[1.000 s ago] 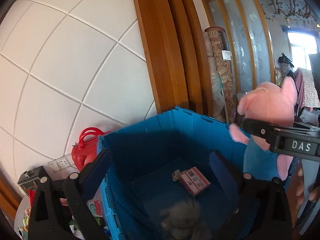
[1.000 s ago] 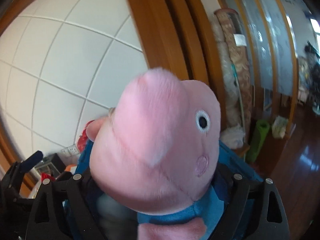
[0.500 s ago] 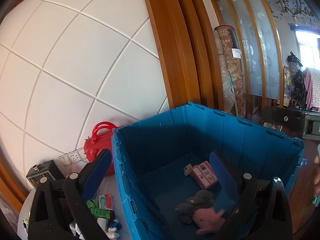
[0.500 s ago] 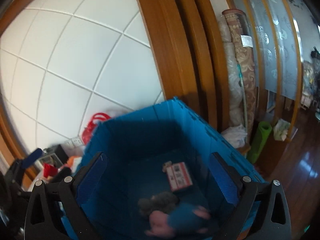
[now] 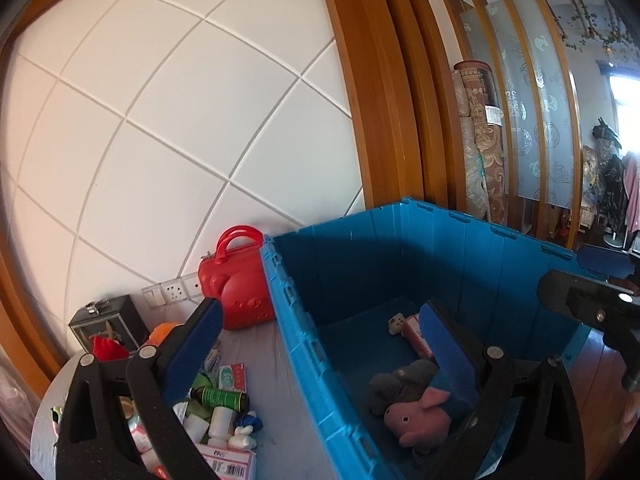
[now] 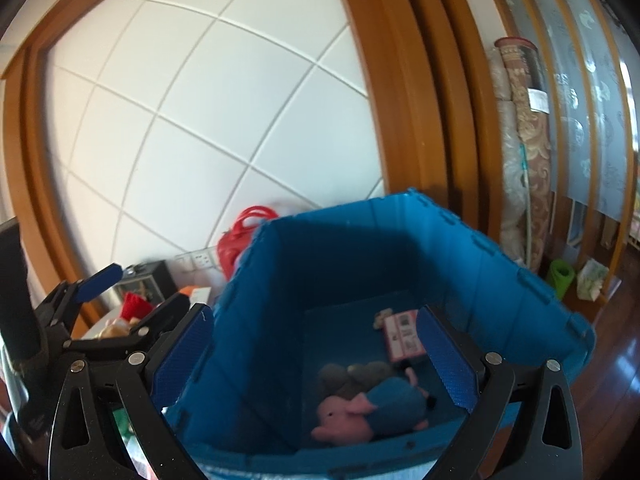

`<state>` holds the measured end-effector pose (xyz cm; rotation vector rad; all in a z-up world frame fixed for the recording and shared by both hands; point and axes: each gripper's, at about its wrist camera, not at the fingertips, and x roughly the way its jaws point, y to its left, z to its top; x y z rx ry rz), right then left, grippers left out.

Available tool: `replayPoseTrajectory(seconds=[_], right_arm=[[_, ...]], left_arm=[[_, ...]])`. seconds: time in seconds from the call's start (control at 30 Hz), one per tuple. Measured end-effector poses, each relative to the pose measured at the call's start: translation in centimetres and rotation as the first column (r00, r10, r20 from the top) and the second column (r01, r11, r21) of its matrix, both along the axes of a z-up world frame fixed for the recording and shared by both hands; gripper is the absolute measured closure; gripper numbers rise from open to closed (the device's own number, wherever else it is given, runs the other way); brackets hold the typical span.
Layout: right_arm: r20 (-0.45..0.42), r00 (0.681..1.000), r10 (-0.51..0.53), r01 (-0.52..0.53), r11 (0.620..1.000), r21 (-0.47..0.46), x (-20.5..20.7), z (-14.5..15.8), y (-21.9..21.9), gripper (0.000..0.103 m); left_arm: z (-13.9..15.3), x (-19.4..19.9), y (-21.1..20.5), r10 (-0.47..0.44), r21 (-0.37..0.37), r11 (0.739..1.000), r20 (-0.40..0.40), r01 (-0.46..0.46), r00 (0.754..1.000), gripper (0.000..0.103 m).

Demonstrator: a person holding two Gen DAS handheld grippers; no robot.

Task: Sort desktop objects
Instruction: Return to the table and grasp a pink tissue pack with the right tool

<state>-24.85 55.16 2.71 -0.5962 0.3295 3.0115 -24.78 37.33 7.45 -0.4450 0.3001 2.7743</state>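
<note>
A pink pig plush in a blue shirt (image 6: 360, 412) (image 5: 416, 420) lies on its side on the floor of the blue crate (image 6: 520, 276) (image 5: 288, 300). It rests against a grey plush (image 6: 352, 374) (image 5: 400, 380). Behind them lie a pink box (image 6: 402, 334) and a small pale toy (image 5: 396, 322). My right gripper (image 6: 316, 360) hangs above the crate's near edge, open and empty. My left gripper (image 5: 320, 344) is open and empty too, over the crate's left wall. Each gripper shows in the other's view, the right gripper (image 5: 592, 280) at the right edge and the left gripper (image 6: 132, 296) at the left.
Left of the crate, the grey table (image 5: 276, 396) holds a pile of small things: a green bottle (image 5: 220, 396), white bottles and boxes. A red bag (image 5: 236, 280) and a black box (image 5: 108, 324) stand by the wall sockets. Rolled carpets (image 5: 480, 140) lean behind.
A second ago my right gripper held the pig over the crate. It opened, and the pig now lies inside. Both grippers have shifted sideways, and the left view now shows more of the table.
</note>
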Motion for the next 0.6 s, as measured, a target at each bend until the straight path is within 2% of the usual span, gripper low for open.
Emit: replayPoseTrajectory(seconds=[0.27,0.6], right_arm=[[0.007,0.997,0.073,-0.074,0.997,0.018,1.4,-0.2,-7.2,0.000],[0.073,0.985,0.158,-0.157,0.987,-0.020,0.9,-2.1,-19.8,0.000]], left_arm=[[-1.2,1.7,-8.0,0.057,0.014,0.998,0.026,-0.057,0.998,0.003],[-3.0,4.4,-23.4,0.200,-0.043,0.979,0.032,-0.199,0.979,0.003]])
